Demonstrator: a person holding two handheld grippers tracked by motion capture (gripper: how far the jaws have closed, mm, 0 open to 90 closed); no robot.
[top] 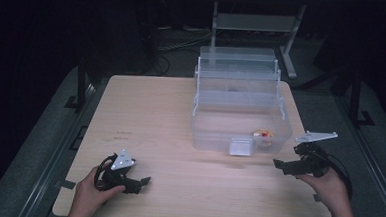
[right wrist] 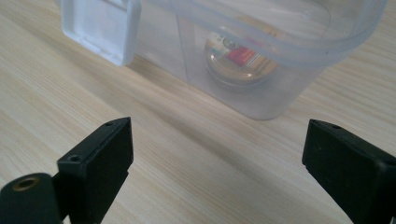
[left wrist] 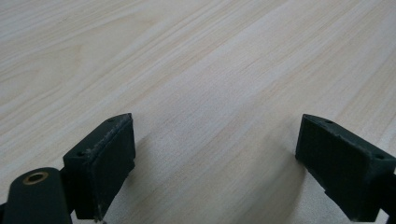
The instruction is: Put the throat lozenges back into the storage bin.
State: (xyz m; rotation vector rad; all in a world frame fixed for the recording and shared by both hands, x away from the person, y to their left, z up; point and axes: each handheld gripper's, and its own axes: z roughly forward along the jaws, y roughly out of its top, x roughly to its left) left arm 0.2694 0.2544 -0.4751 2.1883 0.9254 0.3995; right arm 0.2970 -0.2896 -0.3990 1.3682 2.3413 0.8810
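A clear plastic storage box (top: pixel 239 133) with a raised lid and tiered trays stands on the light wood table (top: pixel 150 116), right of centre. Its white front latch (top: pixel 240 146) hangs open. Inside its front right corner lies a small round item with a red and yellow label (top: pixel 263 135), seen through the wall (right wrist: pixel 240 58) in the right gripper view. My right gripper (top: pixel 284 166) is open, just right of the box's front corner, pointing left at it. Near the table's front left, my left gripper (top: pixel 139 183) rests open over bare wood, its jaws wide with nothing between them (left wrist: pixel 215 158).
Behind the table stands a metal stand with a shelf (top: pixel 255 24), with cables on the dark floor. The table's front edge runs just below both hands. Bare tabletop stretches between the two grippers and left of the box.
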